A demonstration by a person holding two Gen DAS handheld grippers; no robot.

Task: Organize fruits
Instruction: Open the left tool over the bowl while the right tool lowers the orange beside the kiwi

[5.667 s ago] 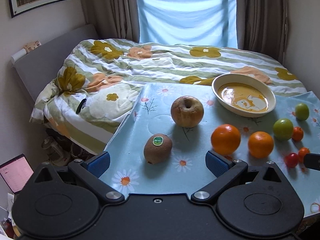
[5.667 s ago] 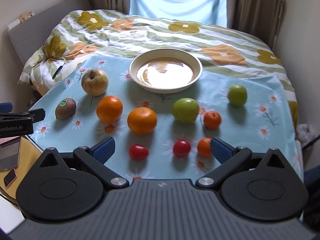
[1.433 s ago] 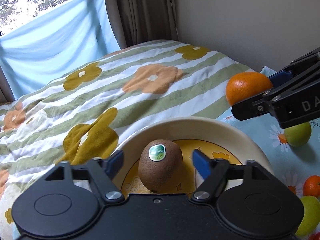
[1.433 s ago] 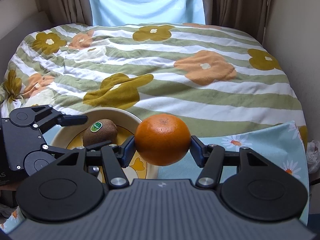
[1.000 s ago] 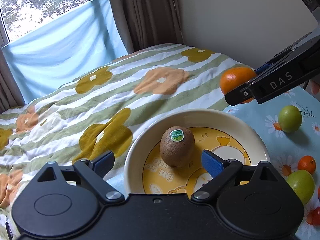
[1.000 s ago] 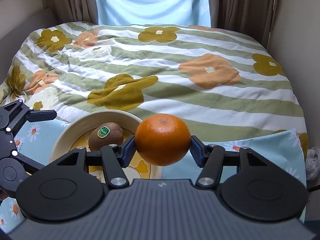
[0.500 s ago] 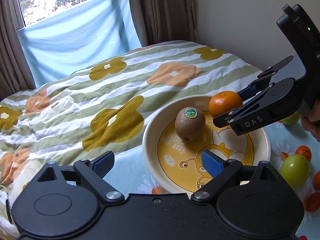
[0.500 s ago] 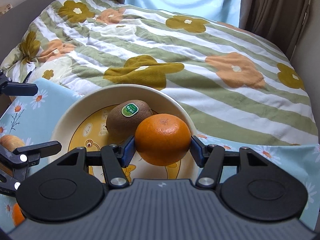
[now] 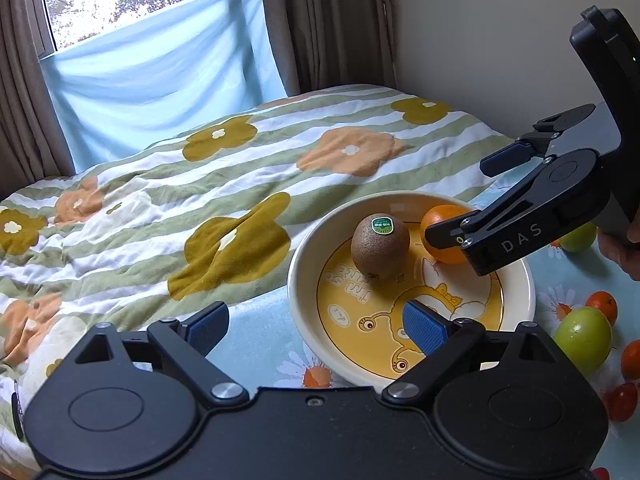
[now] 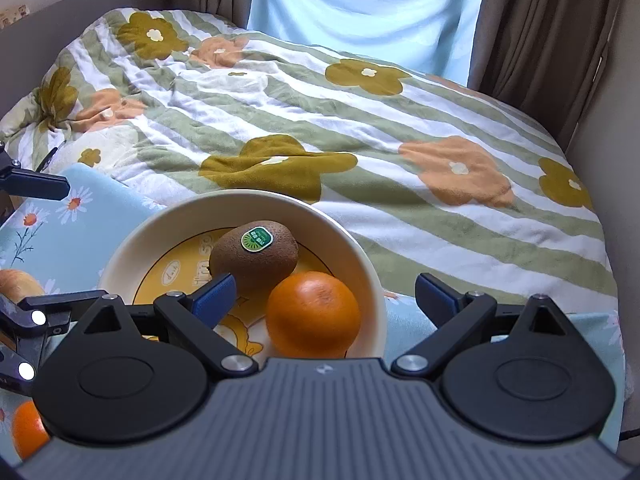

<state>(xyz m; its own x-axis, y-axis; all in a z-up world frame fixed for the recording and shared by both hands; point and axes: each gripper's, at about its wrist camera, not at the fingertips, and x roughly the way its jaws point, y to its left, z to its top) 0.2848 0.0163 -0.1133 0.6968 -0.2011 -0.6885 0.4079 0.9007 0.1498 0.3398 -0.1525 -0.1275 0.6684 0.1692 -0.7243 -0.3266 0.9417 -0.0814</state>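
A cream bowl (image 9: pixel 308 256) (image 10: pixel 360 264) with a yellow cartoon bottom holds a brown kiwi (image 9: pixel 380 248) (image 10: pixel 254 254) with a green sticker and an orange (image 9: pixel 440 224) (image 10: pixel 313 314) beside it. My right gripper (image 10: pixel 325 294) is open, its jaws wide on either side of the orange and not touching it; it also shows in the left wrist view (image 9: pixel 472 196). My left gripper (image 9: pixel 316 326) is open and empty, at the bowl's near left rim.
On the daisy tablecloth (image 9: pixel 256 340) right of the bowl lie green fruits (image 9: pixel 582 338), small oranges (image 9: pixel 602 306) and red tomatoes (image 9: pixel 622 400). An apple (image 10: pixel 18 284) and another orange (image 10: pixel 26 428) lie left. A flowered duvet (image 10: pixel 360 120) covers the bed behind.
My right gripper has lowered the orange into the bowl beside the kiwi and opened, letting it go. My left gripper has drawn back to the left, away from the kiwi.
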